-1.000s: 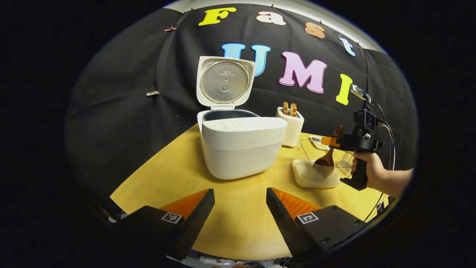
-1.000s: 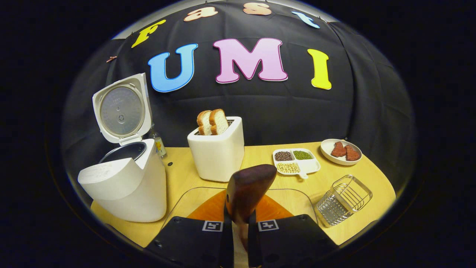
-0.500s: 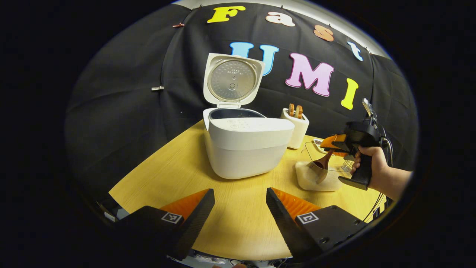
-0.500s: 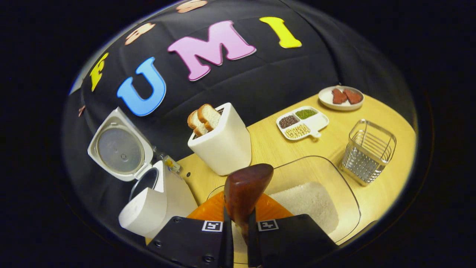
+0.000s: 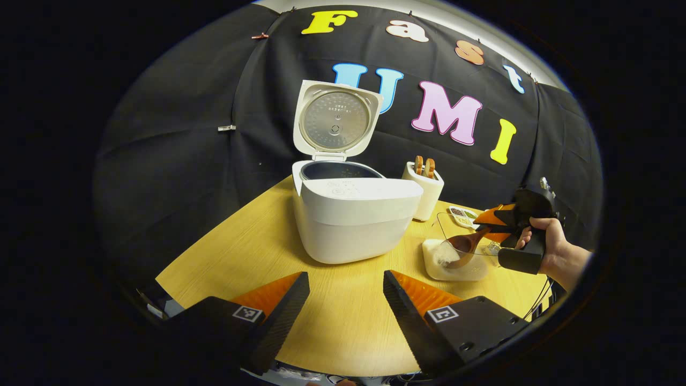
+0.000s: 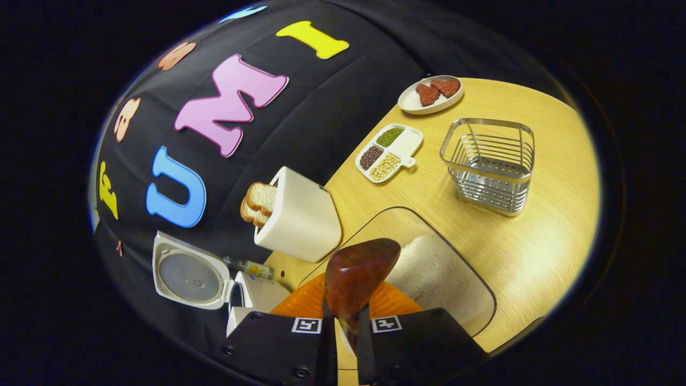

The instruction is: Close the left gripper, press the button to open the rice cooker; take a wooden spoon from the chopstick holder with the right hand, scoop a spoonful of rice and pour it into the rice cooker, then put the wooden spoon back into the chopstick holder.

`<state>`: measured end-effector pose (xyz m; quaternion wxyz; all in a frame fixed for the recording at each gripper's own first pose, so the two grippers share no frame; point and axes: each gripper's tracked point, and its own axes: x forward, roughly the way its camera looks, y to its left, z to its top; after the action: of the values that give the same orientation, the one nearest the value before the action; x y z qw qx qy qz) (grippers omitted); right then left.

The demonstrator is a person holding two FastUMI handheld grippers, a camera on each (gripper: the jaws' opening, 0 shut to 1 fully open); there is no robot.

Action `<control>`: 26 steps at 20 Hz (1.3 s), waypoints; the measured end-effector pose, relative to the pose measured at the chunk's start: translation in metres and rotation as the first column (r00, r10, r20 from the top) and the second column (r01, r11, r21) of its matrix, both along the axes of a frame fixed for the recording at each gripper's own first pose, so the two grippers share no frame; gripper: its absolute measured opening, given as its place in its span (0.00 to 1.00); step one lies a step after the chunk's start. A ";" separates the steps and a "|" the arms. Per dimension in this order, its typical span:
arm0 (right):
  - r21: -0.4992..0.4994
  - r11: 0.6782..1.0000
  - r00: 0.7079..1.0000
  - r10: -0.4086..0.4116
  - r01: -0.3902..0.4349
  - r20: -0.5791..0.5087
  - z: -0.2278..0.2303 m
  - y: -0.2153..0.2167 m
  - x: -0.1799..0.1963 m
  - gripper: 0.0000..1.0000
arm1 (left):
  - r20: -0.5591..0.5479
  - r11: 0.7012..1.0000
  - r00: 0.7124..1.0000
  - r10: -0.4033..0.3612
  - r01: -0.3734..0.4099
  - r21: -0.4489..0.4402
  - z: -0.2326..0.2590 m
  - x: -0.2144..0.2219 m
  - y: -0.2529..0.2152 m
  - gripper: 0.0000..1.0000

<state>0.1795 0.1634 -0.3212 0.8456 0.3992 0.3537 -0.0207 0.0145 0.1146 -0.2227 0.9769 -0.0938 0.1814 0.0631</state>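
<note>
The white rice cooker (image 5: pixel 353 214) stands with its lid (image 5: pixel 335 120) raised. My left gripper (image 5: pixel 345 300) hovers open over the table in front of it, holding nothing. To the right, a hand holds my right gripper (image 5: pixel 509 220), tilted down, with the wooden spoon (image 5: pixel 463 246) dipped into the rice in a clear container (image 5: pixel 455 268). In the right gripper view, my right gripper (image 6: pixel 346 321) is shut on the spoon handle (image 6: pixel 356 276), above the white rice (image 6: pixel 434 273). The wire chopstick holder (image 6: pixel 490 163) stands further off on the table.
A white toaster (image 6: pixel 297 214) with bread slices sits between the cooker (image 6: pixel 198 276) and the rice container. A divided dish of beans (image 6: pixel 388 153) and a plate of red pieces (image 6: pixel 431 94) lie near the wall. A small bottle (image 6: pixel 249 266) stands by the cooker.
My right gripper has rolled and tipped downward, bringing the spoon's bowl into the rice. The left gripper has stayed open, shifting only slightly.
</note>
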 end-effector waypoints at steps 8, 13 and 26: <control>0.092 0.988 0.992 -0.130 0.128 0.011 0.053 -0.029 0.000 0.19 | 0.034 1.000 0.999 -0.021 0.021 0.017 0.021 -0.015 0.007 0.96; 0.127 0.979 0.987 -0.162 0.159 0.011 0.086 -0.032 0.010 0.19 | 0.044 1.000 0.999 -0.009 0.008 0.027 0.026 -0.026 0.015 0.96; 0.284 0.955 0.995 -0.097 0.082 0.037 0.162 0.066 0.053 0.19 | 0.057 0.999 0.997 0.048 -0.048 -0.002 0.042 -0.026 0.039 0.96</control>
<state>0.2325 0.2293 -0.1592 0.7870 0.5315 0.3131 0.0018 -0.0113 0.1532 -0.1804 0.9799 -0.1002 0.1510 0.0838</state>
